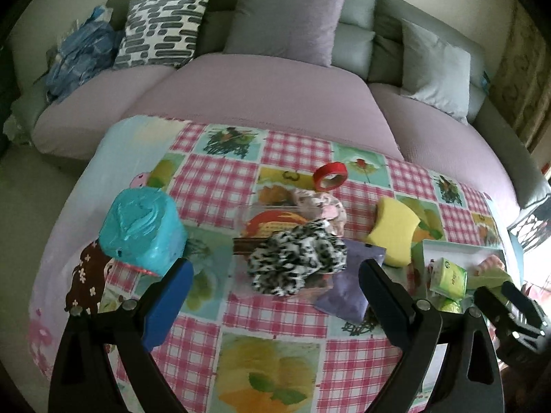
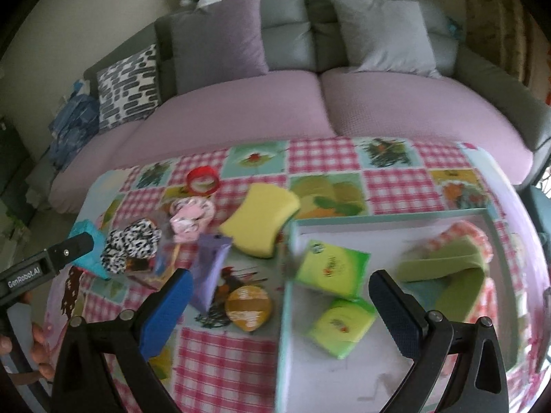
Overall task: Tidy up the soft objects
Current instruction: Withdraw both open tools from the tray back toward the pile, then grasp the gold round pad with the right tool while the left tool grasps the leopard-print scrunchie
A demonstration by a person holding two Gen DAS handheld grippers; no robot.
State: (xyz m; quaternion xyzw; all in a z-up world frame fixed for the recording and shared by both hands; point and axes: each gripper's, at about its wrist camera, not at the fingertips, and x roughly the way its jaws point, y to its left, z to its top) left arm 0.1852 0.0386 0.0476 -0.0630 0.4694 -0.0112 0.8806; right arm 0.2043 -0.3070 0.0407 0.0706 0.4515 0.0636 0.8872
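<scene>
Soft items lie scattered on the checked tabletop (image 1: pixel 261 313) ahead of both pairs of tongs. A black-and-white spotted scrunchie (image 1: pixel 296 258) sits straight ahead of the left tongs (image 1: pixel 275 296), between their spread fingers, with a pink patterned scrunchie (image 1: pixel 323 206) just beyond it and touching it. A purple pouch (image 1: pixel 347 285) lies just beside the left tongs' right finger, and a yellow sponge (image 1: pixel 396 230) lies beyond that. A turquoise tissue pack (image 1: pixel 141 227) stands just past the left finger. A red tape roll (image 1: pixel 329 175) lies farther out, near the sofa (image 1: pixel 261 82).

The right tongs (image 2: pixel 280 306) hang wide and hold nothing, over the near left edge of a white tray (image 2: pixel 347 371). Two green tissue packs (image 2: pixel 332 268) lie in the tray between the fingers, one nearer than the other. A green and pink folded cloth (image 2: pixel 451 265) fills the tray's far right part, beyond the right finger. A round yellow-brown sachet (image 2: pixel 248 308) lies on the tabletop left of the tray. The left tongs are also wide and hold nothing.
</scene>
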